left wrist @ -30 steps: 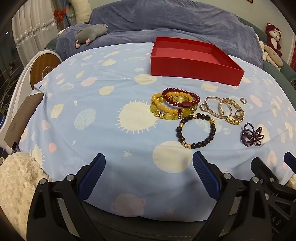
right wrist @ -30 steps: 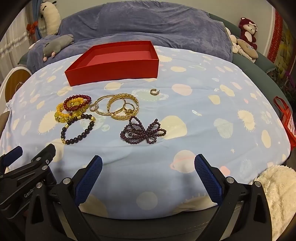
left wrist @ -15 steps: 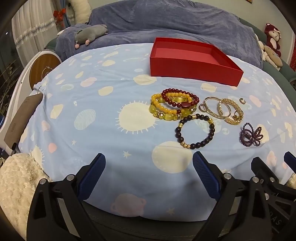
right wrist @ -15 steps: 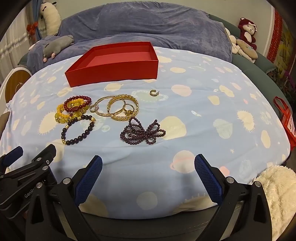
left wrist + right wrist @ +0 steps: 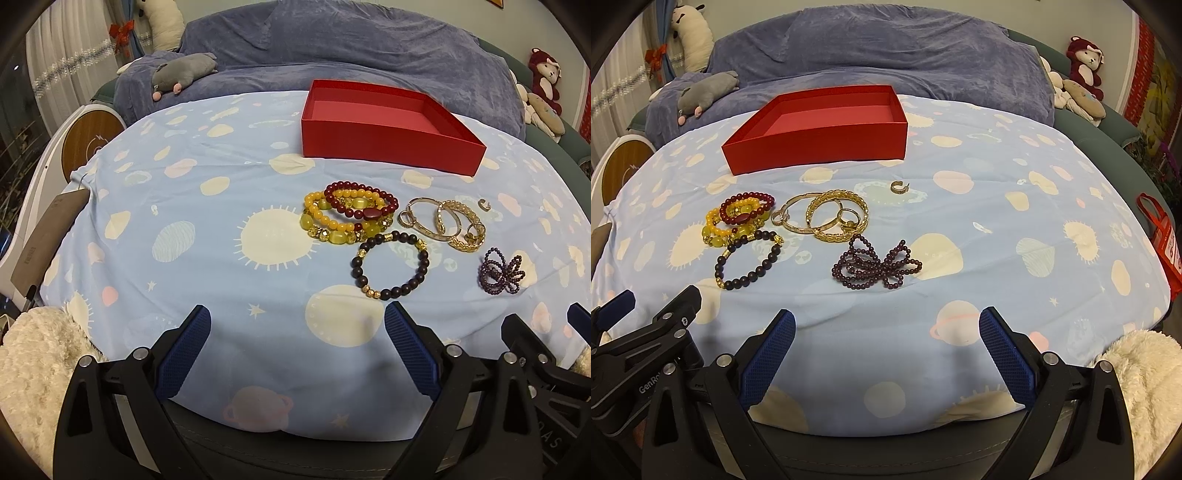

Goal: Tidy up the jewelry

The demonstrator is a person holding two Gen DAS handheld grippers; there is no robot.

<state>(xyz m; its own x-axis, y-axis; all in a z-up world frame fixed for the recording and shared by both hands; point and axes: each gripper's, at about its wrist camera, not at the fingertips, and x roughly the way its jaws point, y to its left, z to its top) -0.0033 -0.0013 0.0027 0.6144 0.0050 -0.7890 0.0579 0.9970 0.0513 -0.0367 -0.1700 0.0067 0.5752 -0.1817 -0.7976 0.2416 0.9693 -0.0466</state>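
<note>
At the near edge of a bed spread with a pale blue sheet printed with suns, planets and stars, the left hand-held gripper hovers released, its blue ribbed fingers spread wide with nothing between them. To its right, the right hand-held gripper is likewise released and empty above the sheet's front edge. In the right wrist view the left tool's black frame shows the partial lettering "GenRo", cut off by a bracket.

Just beyond the fingers lies the jewelry. A dark brown bead bracelet with gold spacers lies flat and nearest. Touching its far side is a heap of yellow and amber bead bracelets, with a dark red bead bracelet resting on top. Beside them to the right, several gold bangles overlap one another. A tangled string of small purple beads lies near the bangles, on their near right. A small gold ear cuff lies alone, past the bangles.

Farther back stands an open, shallow red cardboard box, apart from all the pieces. Behind it lie a blue-grey blanket, a grey plush mouse and a red plush monkey. A cream fleece throw sits at the lower right.
</note>
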